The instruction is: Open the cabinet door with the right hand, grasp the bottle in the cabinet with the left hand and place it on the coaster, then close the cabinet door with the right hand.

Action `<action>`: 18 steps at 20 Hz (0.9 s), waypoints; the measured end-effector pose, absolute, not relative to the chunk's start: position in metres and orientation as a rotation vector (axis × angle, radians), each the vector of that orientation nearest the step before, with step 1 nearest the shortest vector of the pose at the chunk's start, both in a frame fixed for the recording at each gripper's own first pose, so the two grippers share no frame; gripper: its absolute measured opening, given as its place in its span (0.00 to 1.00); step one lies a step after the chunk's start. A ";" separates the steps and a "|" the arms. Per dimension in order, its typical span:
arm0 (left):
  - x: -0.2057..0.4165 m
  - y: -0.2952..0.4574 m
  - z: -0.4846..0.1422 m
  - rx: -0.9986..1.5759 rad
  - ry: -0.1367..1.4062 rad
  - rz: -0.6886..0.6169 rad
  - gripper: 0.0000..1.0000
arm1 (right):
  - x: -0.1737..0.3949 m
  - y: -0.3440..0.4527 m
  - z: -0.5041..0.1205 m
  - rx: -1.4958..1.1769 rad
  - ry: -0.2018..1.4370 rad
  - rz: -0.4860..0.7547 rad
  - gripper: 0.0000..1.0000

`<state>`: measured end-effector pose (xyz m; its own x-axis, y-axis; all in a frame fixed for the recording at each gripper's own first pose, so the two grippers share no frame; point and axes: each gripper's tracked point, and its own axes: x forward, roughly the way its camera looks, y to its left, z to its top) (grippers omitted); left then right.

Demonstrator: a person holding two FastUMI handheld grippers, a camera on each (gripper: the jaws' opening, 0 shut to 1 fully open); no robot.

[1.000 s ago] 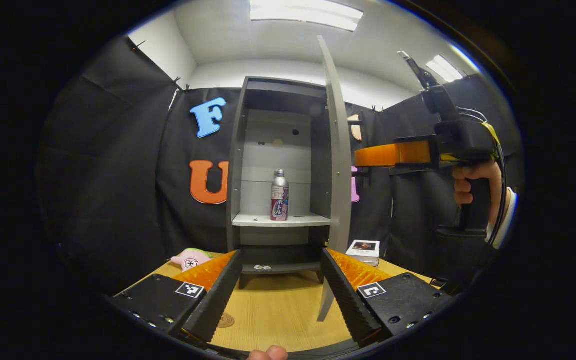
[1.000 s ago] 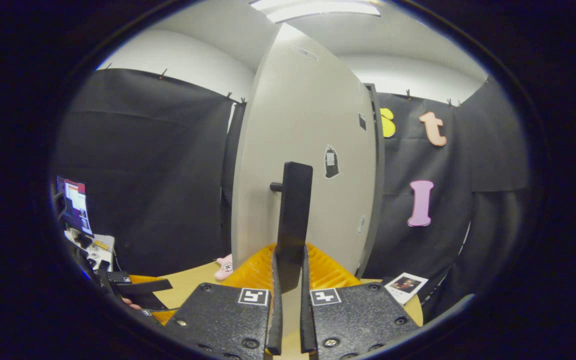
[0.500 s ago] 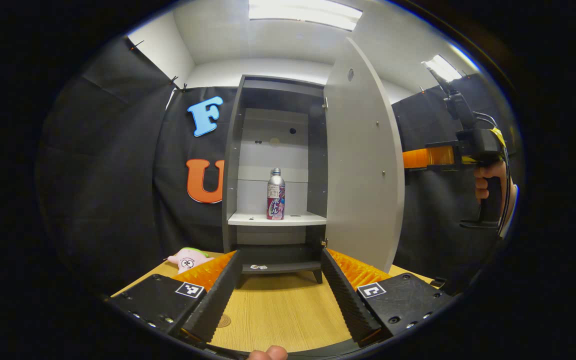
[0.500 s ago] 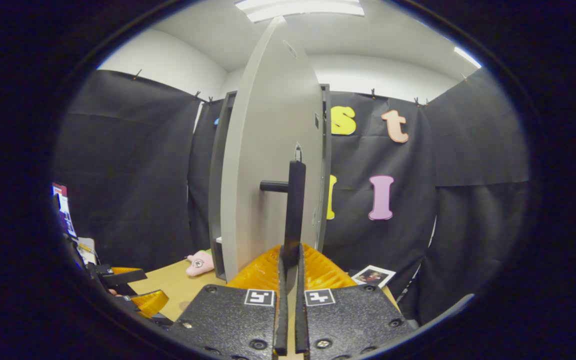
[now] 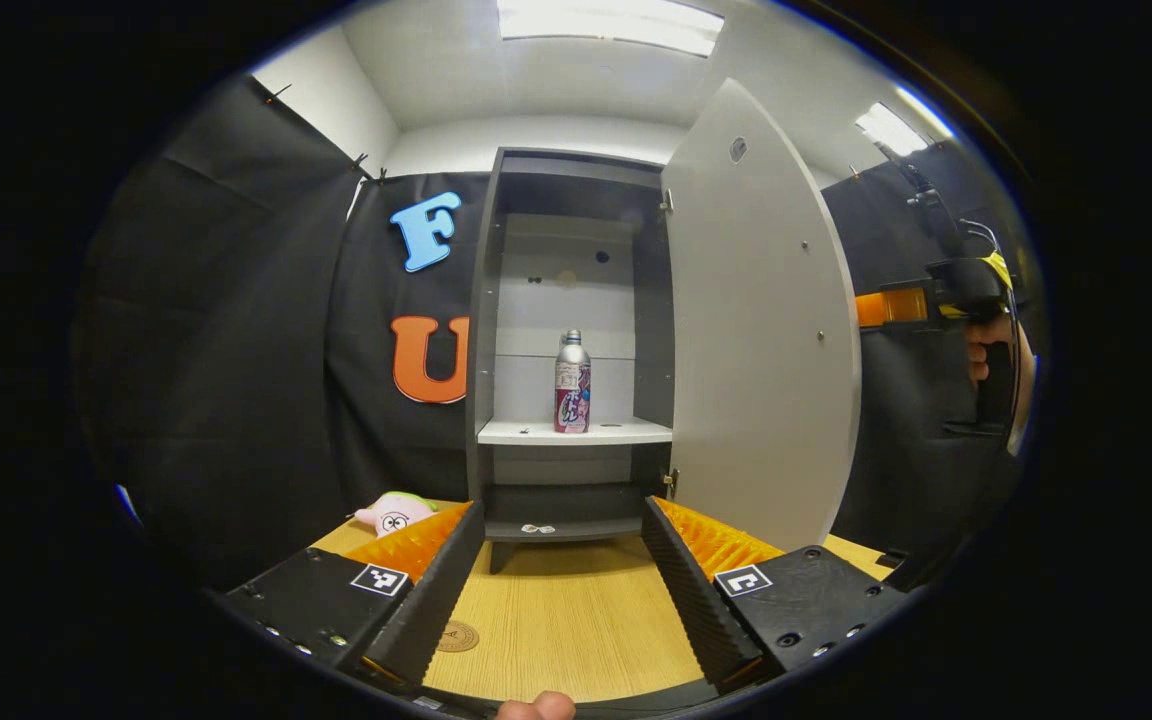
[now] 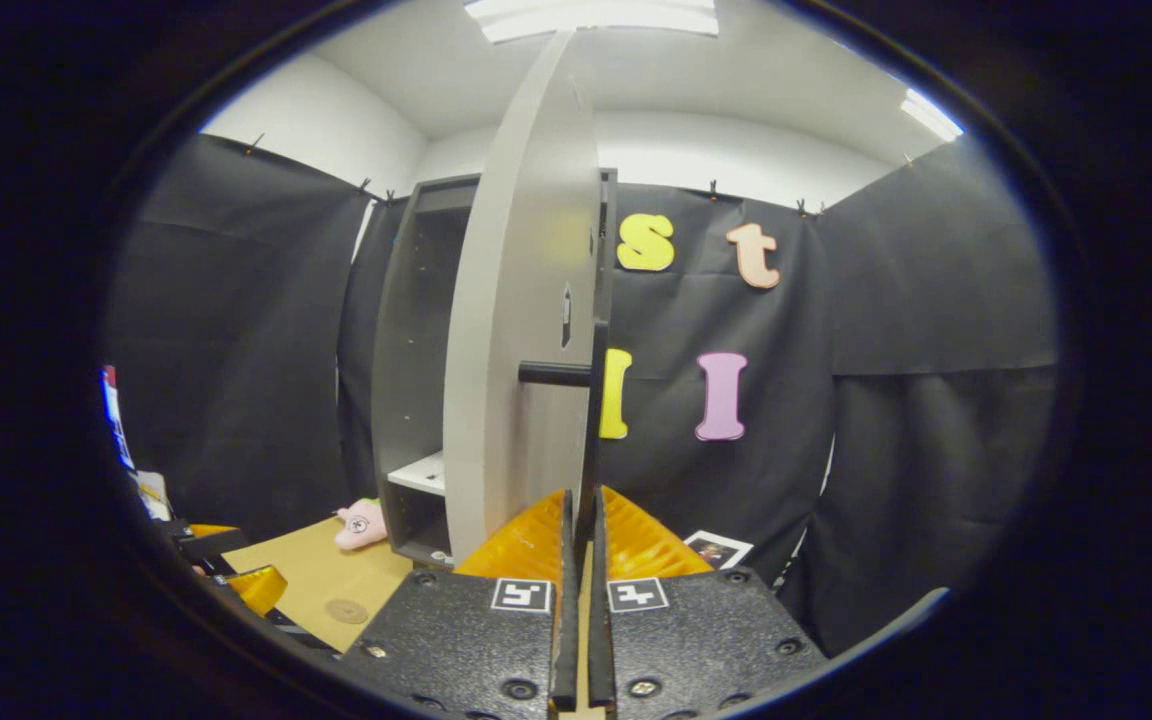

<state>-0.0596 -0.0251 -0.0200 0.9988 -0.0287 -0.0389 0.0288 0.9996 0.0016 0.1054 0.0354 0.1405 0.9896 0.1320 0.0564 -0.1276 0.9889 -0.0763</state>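
Observation:
A grey cabinet (image 5: 484, 330) stands at the back of the wooden table, its door (image 5: 761, 330) swung wide to the right. A silver bottle (image 5: 572, 383) with a pink label stands upright on the middle shelf (image 5: 526, 432). My left gripper (image 5: 561, 580) hovers open over the table, well short of the cabinet, nothing between its fingers. A round brown coaster (image 5: 457, 636) lies on the table by its left finger. In the right gripper view, my right gripper (image 6: 580, 525) is shut on the door's black bar handle (image 6: 591, 430); the door (image 6: 516, 340) shows nearly edge-on.
A pink plush toy (image 5: 392, 515) lies on the table left of the cabinet. A photo card (image 6: 717, 548) rests at the table's right side near the booth wall. The person's hand (image 5: 986, 350) holds the right gripper far right in the left gripper view.
The right gripper has pulled the door from about half open to wide open, swinging right. The left gripper has stayed open, shifting only slightly.

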 end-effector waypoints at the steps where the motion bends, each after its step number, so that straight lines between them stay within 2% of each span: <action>1: -0.060 -0.026 -0.020 0.002 0.038 -0.028 0.95 | 0.106 0.032 0.141 -0.058 -0.061 0.122 0.07; 4: -0.060 -0.030 -0.022 -0.001 0.042 -0.039 0.95 | 0.106 0.022 0.141 -0.021 -0.058 0.114 0.04; 9: -0.058 -0.036 -0.020 0.001 0.032 -0.055 0.95 | 0.105 0.020 0.138 0.003 -0.055 0.140 0.04; 14: -0.053 -0.043 -0.021 -0.006 0.032 -0.070 0.95 | 0.075 0.014 0.138 -0.015 -0.080 0.144 0.04; 18: -0.047 -0.052 -0.019 -0.013 0.027 -0.091 0.95 | 0.056 -0.004 0.135 -0.022 -0.102 0.101 0.04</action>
